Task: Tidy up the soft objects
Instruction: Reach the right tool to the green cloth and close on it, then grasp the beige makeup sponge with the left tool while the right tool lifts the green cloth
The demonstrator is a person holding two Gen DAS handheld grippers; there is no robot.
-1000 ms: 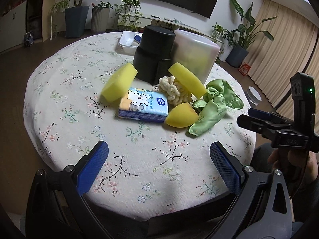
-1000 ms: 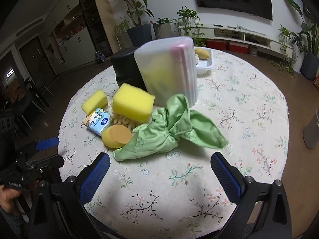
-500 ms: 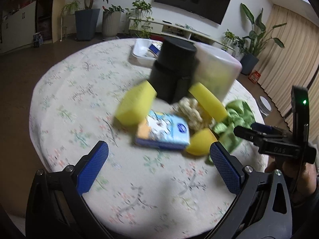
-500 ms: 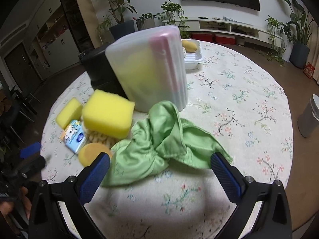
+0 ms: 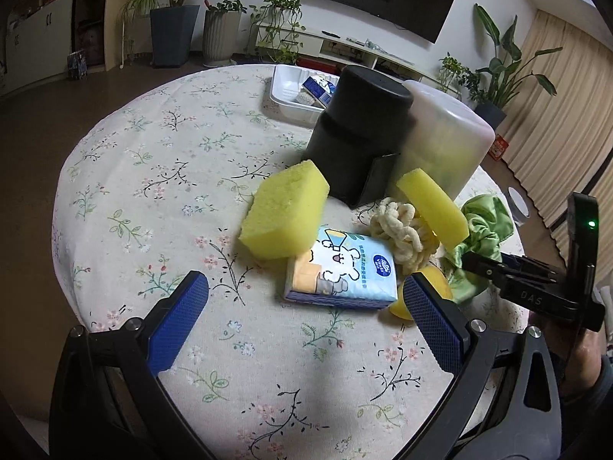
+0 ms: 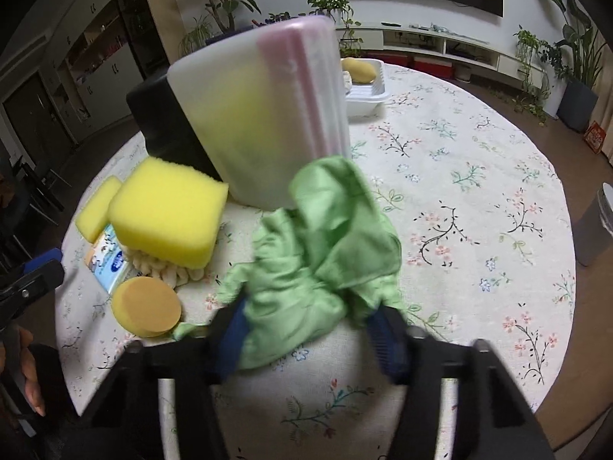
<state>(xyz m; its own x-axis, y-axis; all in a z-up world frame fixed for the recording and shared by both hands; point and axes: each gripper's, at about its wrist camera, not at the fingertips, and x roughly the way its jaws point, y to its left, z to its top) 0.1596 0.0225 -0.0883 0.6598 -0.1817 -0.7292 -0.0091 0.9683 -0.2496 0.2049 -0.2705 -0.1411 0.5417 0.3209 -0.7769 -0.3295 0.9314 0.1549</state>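
While the left gripper [image 5: 306, 299] hangs wide apart before the tissue pack [image 5: 341, 272], the right gripper [image 6: 306, 329] has just closed onto the green cloth [image 6: 325, 253], bunched between its jaws on the table [image 6: 479, 199]

The round surface [image 5: 126, 176], covered in a pale cloth with a floral print, carried a black cylindrical container [image 5: 360, 130] near its middle, with a translucent lidded bin [image 5: 448, 142] touching it on the right. In front of the black container lay a yellow sponge block [image 5: 285, 211], a tissue pack [image 5: 341, 272], a cream knotted rope [image 5: 398, 230], a round yellow sponge [image 6: 147, 306] and a crumpled green cloth [image 6: 322, 253]. Behind the container sat a white tray [image 5: 283, 96].
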